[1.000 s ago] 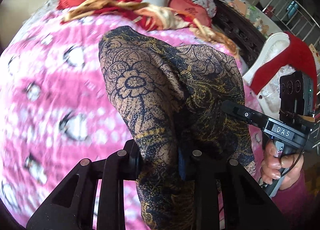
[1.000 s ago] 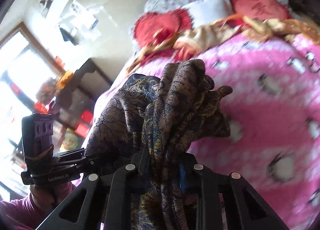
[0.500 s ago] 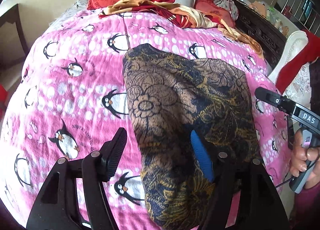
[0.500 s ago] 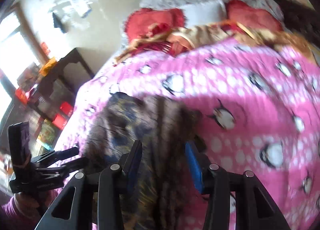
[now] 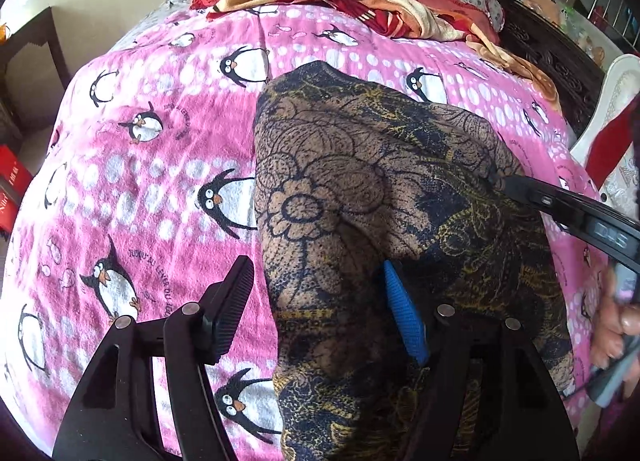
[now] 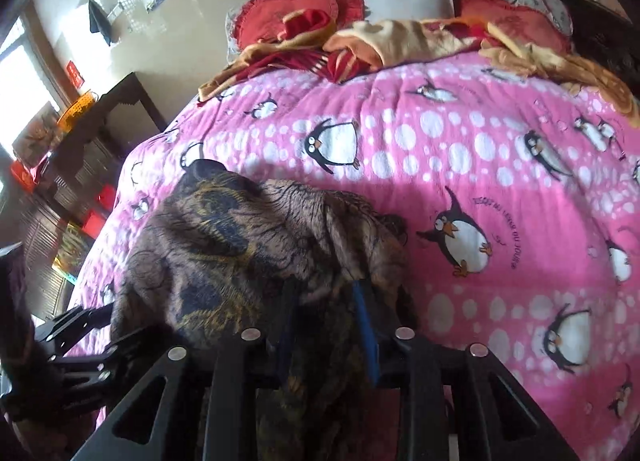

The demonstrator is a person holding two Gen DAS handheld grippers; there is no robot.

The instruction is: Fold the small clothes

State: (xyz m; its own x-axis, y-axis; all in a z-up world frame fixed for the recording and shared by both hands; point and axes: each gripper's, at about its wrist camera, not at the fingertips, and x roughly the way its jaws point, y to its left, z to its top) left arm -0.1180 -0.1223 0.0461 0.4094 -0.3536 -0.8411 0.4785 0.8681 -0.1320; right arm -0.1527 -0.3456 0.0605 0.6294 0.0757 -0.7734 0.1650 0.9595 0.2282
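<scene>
Cloth of dark navy and brown with a floral print, the garment [image 5: 360,201] lies on the bed over a pink penguin blanket [image 5: 160,149], bunched into a rough oblong that runs from near the camera toward the pillows. It looks doubled over on itself at least once, but the edges are not squared: a rounded hump sits at the far end, and in the right wrist view the fabric [image 6: 240,245] is heaped in loose folds, not flat.

The left claw [image 5: 316,313] stands wide apart. Its black finger hangs over the blanket to the left of the garment, and its blue pad [image 5: 402,321] rests at or just above the cloth, gripping nothing. The right claw [image 6: 328,325] has its fingers a little apart with the garment's near edge bunched up between and over them; whether they pinch the cloth or simply sit in it, I cannot tell. From the left wrist view, the right claw's tip [image 5: 516,189] touches the right side of the garment.

By my judgement the task is partway through: the garment has been laid down and gathered, but no neat fold is finished. What appears left is to flatten the heap, bring one end over the other into a compact shape, and smooth it. A tangle of red and tan clothes [image 6: 360,45] near the pillows at the head of the bed may also be waiting its turn, though that is a guess.
</scene>
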